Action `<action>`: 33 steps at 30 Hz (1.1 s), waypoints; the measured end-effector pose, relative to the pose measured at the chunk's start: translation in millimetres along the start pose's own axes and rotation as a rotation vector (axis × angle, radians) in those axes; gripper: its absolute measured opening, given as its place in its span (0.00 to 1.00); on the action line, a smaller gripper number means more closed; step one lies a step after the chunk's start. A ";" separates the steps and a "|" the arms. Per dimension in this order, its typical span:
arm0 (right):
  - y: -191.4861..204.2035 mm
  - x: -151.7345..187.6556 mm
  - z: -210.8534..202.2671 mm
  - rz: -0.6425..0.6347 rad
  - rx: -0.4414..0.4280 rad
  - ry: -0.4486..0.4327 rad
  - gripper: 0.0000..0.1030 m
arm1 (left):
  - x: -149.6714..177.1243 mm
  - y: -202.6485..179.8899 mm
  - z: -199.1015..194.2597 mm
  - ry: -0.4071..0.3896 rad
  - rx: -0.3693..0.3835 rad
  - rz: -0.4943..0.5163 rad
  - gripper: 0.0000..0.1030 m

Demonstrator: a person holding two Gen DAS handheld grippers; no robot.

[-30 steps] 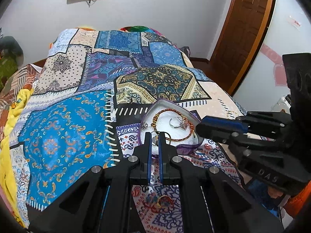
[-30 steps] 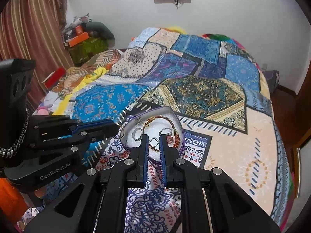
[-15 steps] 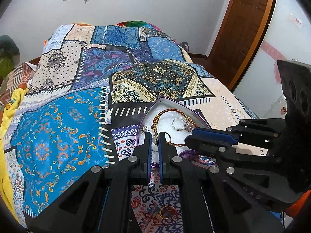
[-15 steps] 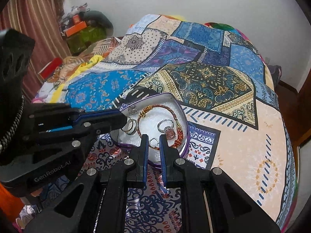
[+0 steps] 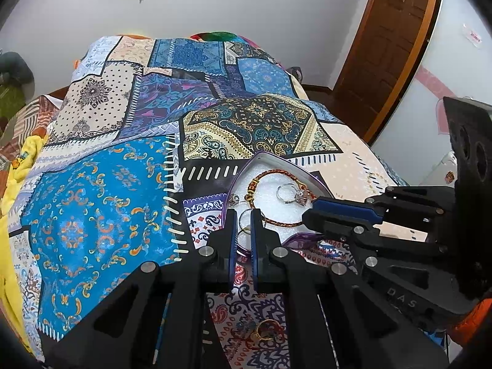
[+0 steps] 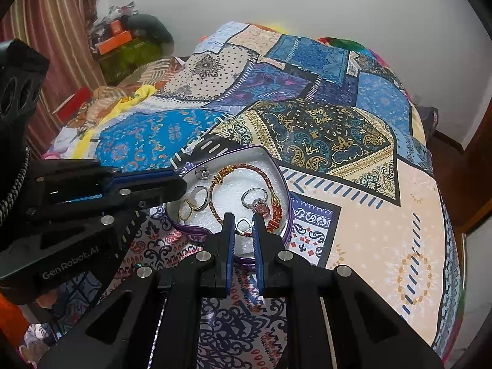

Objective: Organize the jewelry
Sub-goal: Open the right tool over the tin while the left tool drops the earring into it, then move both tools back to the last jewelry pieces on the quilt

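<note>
A purple heart-shaped tin (image 6: 284,184) (image 5: 233,181) lies on the patchwork bedspread. On its white lining lie a red-gold cord bracelet (image 6: 270,181) (image 5: 267,175), a silver ring with a pink stone (image 6: 256,201) (image 5: 290,192), two rings at its left (image 6: 193,201) and a small stud (image 6: 203,172). My right gripper (image 6: 244,226) hovers over the tin's near rim, jaws slightly apart around a small square silver ring (image 6: 244,225). My left gripper (image 5: 243,227) is just over the tin's near-left edge, jaws nearly closed, nothing clearly held. A gold ring (image 5: 266,330) lies on the bedspread under the left gripper.
The bed (image 5: 101,209) fills both views, with a yellow cloth (image 5: 18,166) at its left edge. A wooden door (image 5: 390,46) stands at right. Clutter and a striped curtain (image 6: 46,40) stand at left of the bed.
Both grippers have moved forward and down toward the tin, which looks larger and nearer. The jaws stand the same as before.
</note>
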State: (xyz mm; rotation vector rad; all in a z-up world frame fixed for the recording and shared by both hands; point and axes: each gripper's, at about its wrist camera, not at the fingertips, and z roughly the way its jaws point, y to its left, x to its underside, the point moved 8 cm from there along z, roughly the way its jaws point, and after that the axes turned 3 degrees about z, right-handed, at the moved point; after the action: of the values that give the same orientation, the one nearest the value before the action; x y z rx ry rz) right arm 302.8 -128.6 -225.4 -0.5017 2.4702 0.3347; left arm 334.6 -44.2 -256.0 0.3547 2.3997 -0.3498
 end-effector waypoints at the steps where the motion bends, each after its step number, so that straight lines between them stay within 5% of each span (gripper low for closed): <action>1: -0.3 -0.3 -1.3 0.007 -0.007 0.000 0.10 | 0.0 -0.4 -2.5 -0.003 -0.001 0.002 0.04; 17: 6.1 -4.5 -32.8 -0.006 0.039 -0.043 0.13 | 2.7 6.3 -42.4 -0.046 -0.070 0.001 0.29; 19: 7.1 -5.1 -37.7 -0.006 0.047 -0.051 0.18 | 4.7 6.7 -48.6 -0.047 -0.073 -0.002 0.30; 21: 8.9 -4.8 -44.7 -0.005 0.054 -0.064 0.35 | 7.5 8.4 -55.5 -0.048 -0.080 -0.005 0.31; 23: 11.9 -4.6 -52.2 -0.009 0.062 -0.084 0.42 | 11.2 10.2 -62.2 -0.049 -0.088 -0.010 0.35; 33: 25.6 8.0 -63.4 -0.032 0.100 -0.083 0.42 | 41.2 23.3 -87.1 -0.024 -0.123 -0.034 0.38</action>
State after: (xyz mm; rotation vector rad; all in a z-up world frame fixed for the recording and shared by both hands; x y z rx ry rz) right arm 254.1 -129.6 -176.7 -0.4749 2.3825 0.2134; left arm 261.2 13.5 -222.8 0.2532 2.3928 -0.2187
